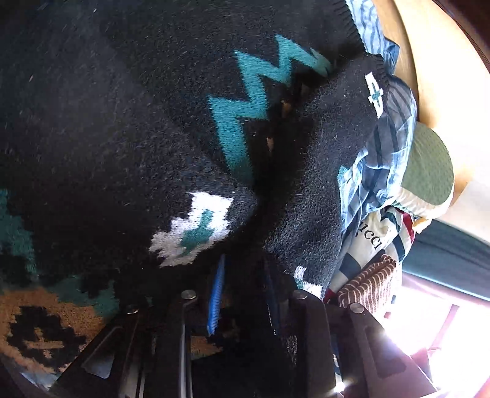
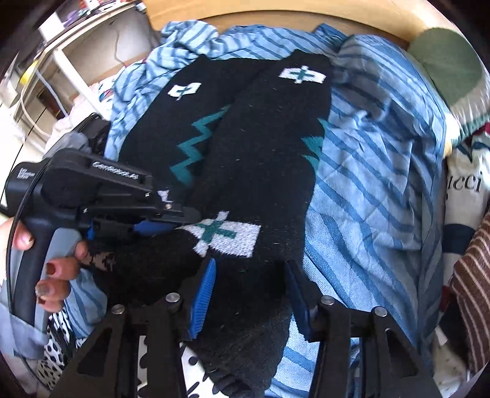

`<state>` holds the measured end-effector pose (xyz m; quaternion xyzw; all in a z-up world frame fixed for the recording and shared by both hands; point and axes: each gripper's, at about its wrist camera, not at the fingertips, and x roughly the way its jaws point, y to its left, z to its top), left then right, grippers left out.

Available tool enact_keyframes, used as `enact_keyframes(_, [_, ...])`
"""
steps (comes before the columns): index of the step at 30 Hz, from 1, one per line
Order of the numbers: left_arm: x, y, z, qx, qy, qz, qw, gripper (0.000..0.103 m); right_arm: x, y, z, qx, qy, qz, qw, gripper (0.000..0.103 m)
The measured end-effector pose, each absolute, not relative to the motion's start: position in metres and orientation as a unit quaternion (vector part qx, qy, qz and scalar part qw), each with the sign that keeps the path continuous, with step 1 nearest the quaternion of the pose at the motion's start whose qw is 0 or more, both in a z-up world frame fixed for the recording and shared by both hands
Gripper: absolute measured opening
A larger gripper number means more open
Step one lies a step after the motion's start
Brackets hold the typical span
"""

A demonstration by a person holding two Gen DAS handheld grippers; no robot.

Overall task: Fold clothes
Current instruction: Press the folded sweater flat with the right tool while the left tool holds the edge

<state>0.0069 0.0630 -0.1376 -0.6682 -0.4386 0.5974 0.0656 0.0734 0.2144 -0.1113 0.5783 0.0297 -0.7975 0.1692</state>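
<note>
A black knit sweater (image 2: 254,147) with teal zigzags and white cross marks lies on a blue striped cloth; both sleeves point away. It fills the left wrist view (image 1: 122,122). My left gripper (image 1: 245,275), also seen in the right wrist view (image 2: 180,219), is shut on a fold of the sweater beside a white cross patch (image 2: 228,237). My right gripper (image 2: 249,275) is open, its blue-padded fingers (image 2: 205,294) straddling the sweater's near part without gripping it.
The blue striped cloth (image 2: 376,171) covers the bed. A pile of other clothes, one white with lettering (image 2: 465,183) and one brown striped (image 2: 471,281), lies at the right. A green-and-white pillow (image 2: 447,64) rests against the wooden headboard (image 2: 275,12). Shelves (image 2: 61,61) stand at the left.
</note>
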Motion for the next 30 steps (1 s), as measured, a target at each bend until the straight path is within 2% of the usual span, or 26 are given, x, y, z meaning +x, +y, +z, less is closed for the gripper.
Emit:
enact_keyframes(1, [0.005,0.065,-0.135,-0.67,-0.431,0.601,0.064,0.03,0.073,0.215,-0.11,0.581,0.035,-0.795,0.171,0.05])
enact_keyframes(4, [0.004,0.073,-0.126,-0.678,-0.413,0.604,0.061,0.045,0.071,0.216,-0.103,0.586,0.047,-0.79,0.174,0.049])
enact_keyframes(6, [0.01,0.071,-0.117,-0.684,-0.409,0.6,0.065,0.061,0.066,0.216,-0.095,0.58,0.038,-0.797,0.164,0.05])
enact_keyframes(8, [0.012,0.059,-0.109,-0.669,-0.44,0.593,0.08,0.066,0.062,0.209,-0.099,0.587,0.035,-0.791,0.171,0.051])
enact_keyframes(11, [0.017,0.027,-0.087,-0.631,-0.471,0.61,0.083,0.067,0.056,0.198,-0.106,0.596,0.03,-0.781,0.182,0.053])
enact_keyframes(13, [0.022,-0.004,-0.066,-0.602,-0.466,0.647,0.049,0.072,0.052,0.191,-0.11,0.603,0.027,-0.775,0.189,0.053])
enact_keyframes(14, [0.025,-0.018,-0.058,-0.594,-0.454,0.664,0.028,0.078,0.05,0.187,-0.112,0.606,0.026,-0.771,0.193,0.053])
enact_keyframes(16, [0.03,-0.043,-0.046,-0.583,-0.415,0.698,-0.013,0.079,0.046,0.18,-0.116,0.612,0.023,-0.765,0.2,0.054])
enact_keyframes(18, [0.038,-0.064,-0.048,-0.593,-0.371,0.714,-0.035,0.079,0.042,0.173,-0.12,0.618,0.02,-0.758,0.207,0.06])
enact_keyframes(20, [0.057,-0.1,-0.057,-0.609,-0.358,0.706,-0.043,0.079,0.044,0.16,-0.118,0.608,0.053,-0.766,0.201,0.063])
enact_keyframes(21, [0.063,-0.095,-0.066,-0.617,-0.358,0.7,-0.04,0.079,0.045,0.155,-0.115,0.604,0.067,-0.769,0.199,0.063])
enact_keyframes(26, [0.079,-0.082,-0.093,-0.646,-0.369,0.669,0.006,0.079,0.036,0.141,-0.091,0.59,0.02,-0.778,0.212,0.062])
enact_keyframes(28, [0.083,-0.074,-0.095,-0.646,-0.346,0.68,-0.002,0.079,0.031,0.129,-0.082,0.581,0.018,-0.786,0.212,0.062])
enact_keyframes(29, [0.085,-0.07,-0.096,-0.646,-0.334,0.686,-0.006,0.076,0.028,0.122,-0.078,0.577,0.016,-0.788,0.214,0.062])
enact_keyframes(30, [0.087,-0.066,-0.098,-0.646,-0.323,0.692,-0.01,0.061,0.026,0.116,-0.075,0.573,0.015,-0.791,0.216,0.063])
